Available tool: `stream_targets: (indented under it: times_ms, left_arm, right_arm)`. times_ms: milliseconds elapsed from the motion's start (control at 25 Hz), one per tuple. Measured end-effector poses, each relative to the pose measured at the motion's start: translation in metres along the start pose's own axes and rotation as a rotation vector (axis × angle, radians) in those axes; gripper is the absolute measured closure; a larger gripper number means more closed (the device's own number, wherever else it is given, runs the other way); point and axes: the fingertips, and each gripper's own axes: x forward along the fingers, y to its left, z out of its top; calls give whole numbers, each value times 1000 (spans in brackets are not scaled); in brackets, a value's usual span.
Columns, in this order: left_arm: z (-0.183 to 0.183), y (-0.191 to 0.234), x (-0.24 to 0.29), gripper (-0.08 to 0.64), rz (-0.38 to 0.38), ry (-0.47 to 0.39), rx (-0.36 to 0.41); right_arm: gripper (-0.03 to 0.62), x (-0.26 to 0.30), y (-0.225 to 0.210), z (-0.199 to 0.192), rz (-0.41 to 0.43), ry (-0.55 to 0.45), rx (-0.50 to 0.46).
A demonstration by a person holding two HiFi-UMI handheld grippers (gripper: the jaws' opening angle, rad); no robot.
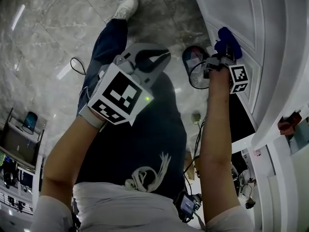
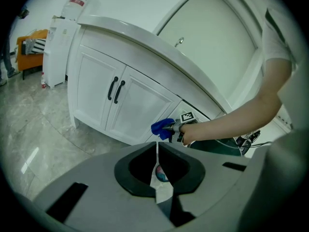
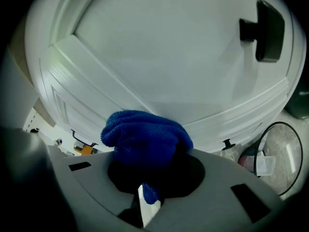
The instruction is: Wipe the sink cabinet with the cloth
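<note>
Wiping seems to be going on right now, I think. No dirt or wet marks show on the white door, so I cannot tell how much is clean and how much is left.

At the left of the head view, the left claw [image 1: 150, 62] is up in the air, away from the sink cabinet [image 1: 244, 13]. Its two jaws are pressed together with nothing between them.

At the upper right, the right claw [image 1: 218, 61] squeezes tight on the blue cloth [image 1: 228, 40]. The bunched cloth looks to be touching a white cabinet door, below and left of the black handle [image 3: 264, 30] in the right gripper view.
</note>
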Motion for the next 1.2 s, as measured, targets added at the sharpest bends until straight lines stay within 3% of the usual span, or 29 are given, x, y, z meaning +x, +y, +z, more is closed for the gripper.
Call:
stream_targets:
  times_ms: [400, 680, 1000, 1200]
  left_arm:
    - [1, -13, 13, 546, -23, 38, 27]
    - [3, -33, 25, 546, -69, 76, 65]
    - [17, -51, 30, 546, -150, 111, 140]
    - [25, -55, 25, 546, -191, 127, 190]
  right_arm:
    - [532, 4, -23, -9, -6, 40, -86]
    - [532, -16, -42, 3, -56, 6, -51]
    - [532, -51, -14, 26, -14, -54, -170]
    - [532, -70, 5, 40, -9, -95, -172]
